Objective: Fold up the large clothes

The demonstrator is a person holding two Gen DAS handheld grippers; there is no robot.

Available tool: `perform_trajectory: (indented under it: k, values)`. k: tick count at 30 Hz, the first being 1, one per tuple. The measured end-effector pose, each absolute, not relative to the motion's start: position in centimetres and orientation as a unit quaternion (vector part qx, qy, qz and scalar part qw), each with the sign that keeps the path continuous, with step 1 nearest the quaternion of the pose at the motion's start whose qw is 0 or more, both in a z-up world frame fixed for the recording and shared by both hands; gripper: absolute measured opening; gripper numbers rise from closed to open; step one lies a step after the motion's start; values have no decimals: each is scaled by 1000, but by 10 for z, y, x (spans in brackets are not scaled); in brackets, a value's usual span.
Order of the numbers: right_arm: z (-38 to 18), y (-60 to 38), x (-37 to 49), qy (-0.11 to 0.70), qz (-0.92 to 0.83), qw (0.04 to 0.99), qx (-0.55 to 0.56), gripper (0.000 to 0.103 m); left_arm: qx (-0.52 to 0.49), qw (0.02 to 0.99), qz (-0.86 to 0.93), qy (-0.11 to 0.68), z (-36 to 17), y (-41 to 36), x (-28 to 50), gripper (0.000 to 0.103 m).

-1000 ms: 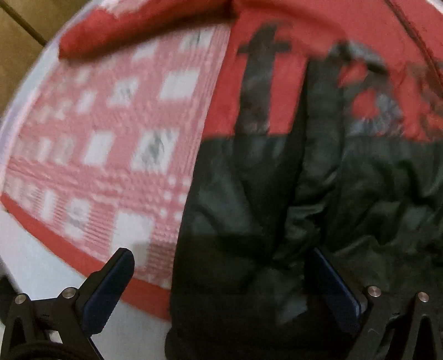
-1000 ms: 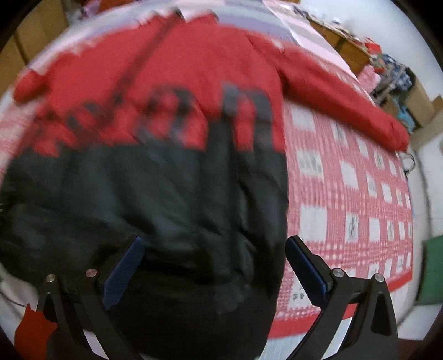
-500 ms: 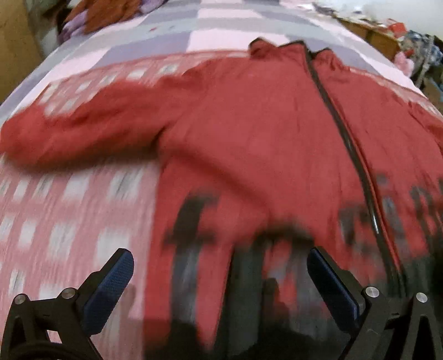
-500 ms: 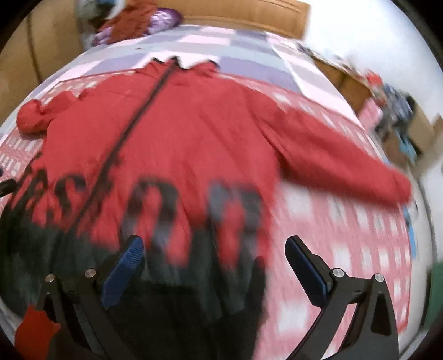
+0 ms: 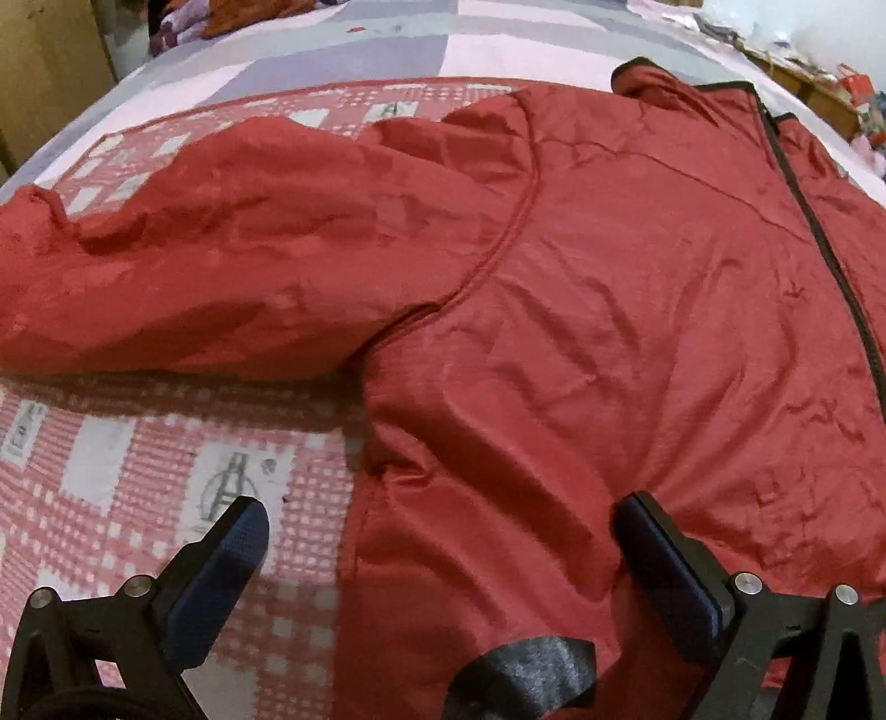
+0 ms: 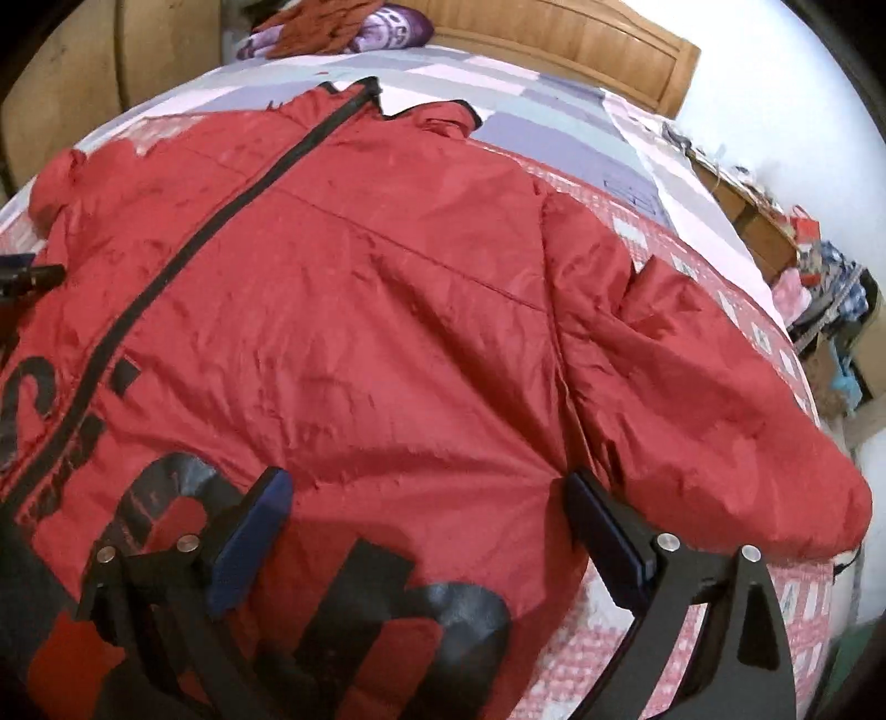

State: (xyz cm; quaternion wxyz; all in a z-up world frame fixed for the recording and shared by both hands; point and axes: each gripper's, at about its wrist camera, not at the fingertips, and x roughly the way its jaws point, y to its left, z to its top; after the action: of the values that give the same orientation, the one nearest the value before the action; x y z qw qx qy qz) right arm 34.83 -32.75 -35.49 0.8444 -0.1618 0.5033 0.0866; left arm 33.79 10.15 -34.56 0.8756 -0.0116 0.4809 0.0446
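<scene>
Both my tongs, left point(image 5: 437, 548) and right point(image 6: 426, 526), have travelled up from the hem, gaping and empty, over the red jacket point(image 6: 387, 288) spread flat on the bed point(image 5: 387, 44); sleeves come next, I judge.

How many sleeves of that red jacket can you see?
2. One sleeve stretches out to the left over the checked blanket in the left wrist view; the other sleeve lies out to the right in the right wrist view.
</scene>
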Motion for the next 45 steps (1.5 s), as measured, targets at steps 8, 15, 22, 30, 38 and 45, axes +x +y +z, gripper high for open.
perform_trajectory:
  k: [8, 15, 22, 30, 38, 45]
  values:
    - [-350, -330, 325, 501, 74, 849, -150, 99, 0, 870, 73, 487, -348, 118, 337, 103]
    - [-305, -371, 311, 475, 26, 873, -111, 99, 20, 885, 66, 461, -319, 78, 333, 103]
    - [-295, -540, 317, 499, -211, 841, 4, 99, 10, 890, 20, 456, -313, 14, 346, 103]
    - [-298, -673, 328, 492, -309, 790, 197, 99, 36, 875, 20, 483, -345, -11, 341, 103]
    - [-335, -717, 331, 482, -332, 727, 359, 101, 47, 878, 29, 475, -349, -16, 337, 103]
    - [-316, -716, 353, 428, -281, 775, 371, 17, 53, 881, 33, 470, -349, -18, 335, 103]
